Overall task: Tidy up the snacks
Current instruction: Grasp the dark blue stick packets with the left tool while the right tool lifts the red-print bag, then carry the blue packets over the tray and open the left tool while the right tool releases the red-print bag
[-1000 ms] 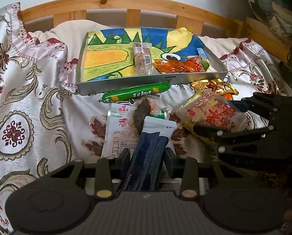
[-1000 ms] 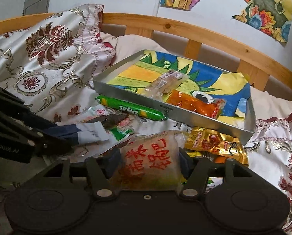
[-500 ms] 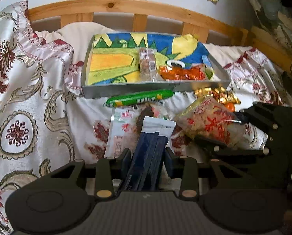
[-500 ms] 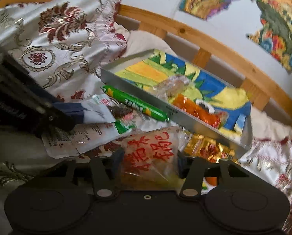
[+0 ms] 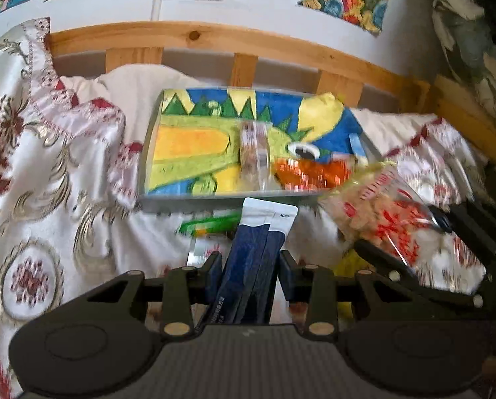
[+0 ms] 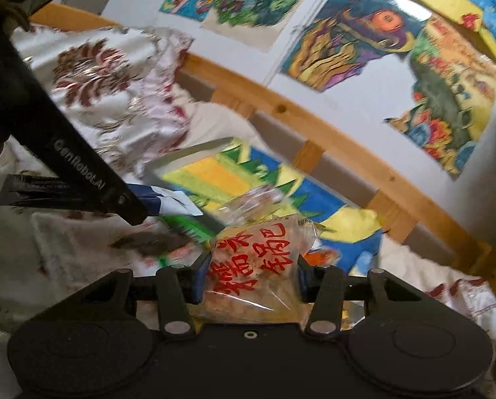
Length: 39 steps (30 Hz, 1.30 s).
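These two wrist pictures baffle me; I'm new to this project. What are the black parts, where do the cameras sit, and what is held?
A person holds a hand-operated claw in each hand, with a camera on each looking along its fingers. In the left view, the left claw is shut on a dark blue packet. In the right view, the right claw grips a clear snack bag with red characters. Ahead, on a patterned bedspread, sits a metal tray with a colourful drawing inside, holding an orange packet. A green sausage stick lies before the tray.
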### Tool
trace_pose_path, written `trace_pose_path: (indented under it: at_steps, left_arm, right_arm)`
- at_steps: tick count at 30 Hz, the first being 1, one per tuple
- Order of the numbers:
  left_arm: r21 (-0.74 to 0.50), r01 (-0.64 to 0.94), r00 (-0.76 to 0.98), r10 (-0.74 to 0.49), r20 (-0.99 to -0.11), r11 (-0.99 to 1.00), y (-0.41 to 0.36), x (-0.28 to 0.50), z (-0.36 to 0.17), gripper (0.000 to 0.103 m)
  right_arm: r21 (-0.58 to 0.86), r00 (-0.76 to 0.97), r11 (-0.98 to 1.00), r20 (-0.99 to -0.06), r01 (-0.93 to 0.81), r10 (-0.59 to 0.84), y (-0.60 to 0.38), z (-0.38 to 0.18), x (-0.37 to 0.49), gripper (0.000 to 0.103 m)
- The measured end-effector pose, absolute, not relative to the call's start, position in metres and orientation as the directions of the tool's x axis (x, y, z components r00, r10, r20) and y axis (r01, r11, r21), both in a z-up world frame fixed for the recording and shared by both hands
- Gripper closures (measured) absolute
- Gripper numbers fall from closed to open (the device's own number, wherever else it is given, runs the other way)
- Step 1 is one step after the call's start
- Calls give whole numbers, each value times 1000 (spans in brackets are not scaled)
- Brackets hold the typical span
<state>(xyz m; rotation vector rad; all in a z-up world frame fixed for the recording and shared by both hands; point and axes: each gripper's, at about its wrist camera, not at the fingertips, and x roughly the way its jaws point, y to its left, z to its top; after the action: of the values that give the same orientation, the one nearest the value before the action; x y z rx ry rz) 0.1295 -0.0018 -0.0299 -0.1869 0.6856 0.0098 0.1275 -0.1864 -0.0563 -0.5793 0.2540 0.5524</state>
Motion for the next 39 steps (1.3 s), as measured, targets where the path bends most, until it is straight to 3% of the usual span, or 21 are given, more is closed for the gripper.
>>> trace_pose_path:
  at_steps: [10,21,39]
  left_arm:
    - [-135,-56,844,-25,-536,989,-13,198,6,64]
    - [-54,-47,859,13,-511,997,-37,288,15,63]
    - [-124,-67,811,-18,-584,990,-54,359,-46,64]
  right_arm:
    - [-387,891,811,-309,-438,333,-208,-36,190,53]
    - [-362,921,851,-233,-381,313,-228,-41,277,53]
    - [-334,904,854,-303,-399,303,-226,-74,318,53]
